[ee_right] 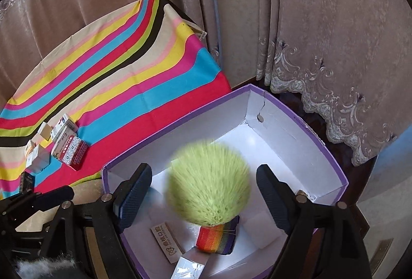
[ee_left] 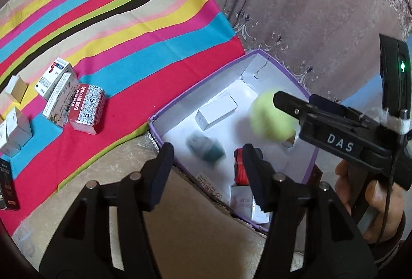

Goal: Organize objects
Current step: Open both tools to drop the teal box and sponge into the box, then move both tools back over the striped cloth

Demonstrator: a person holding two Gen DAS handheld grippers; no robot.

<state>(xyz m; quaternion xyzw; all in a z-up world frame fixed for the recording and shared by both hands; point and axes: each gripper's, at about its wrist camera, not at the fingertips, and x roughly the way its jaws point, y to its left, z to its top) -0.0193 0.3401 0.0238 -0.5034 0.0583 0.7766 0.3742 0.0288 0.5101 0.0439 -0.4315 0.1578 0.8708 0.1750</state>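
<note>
While both claws gape over the purple box (ee_right: pixel 303 122), the blurred green ball (ee_right: pixel 208 183) sits untouched between the right claw (ee_right: pixel 203 191) fingers.

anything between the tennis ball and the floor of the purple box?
The tennis ball is blurred, between the right gripper fingers, whose pads do not touch it. In the purple box right under it lies a rainbow-striped item; a printed card lies alongside. The far floor is bare.

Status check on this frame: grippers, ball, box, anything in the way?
Left gripper open, empty. Right gripper open; blurred green ball between its fingers, pads clear, over purple box. Small boxes wait on striped cloth. Nothing blocking.
</note>
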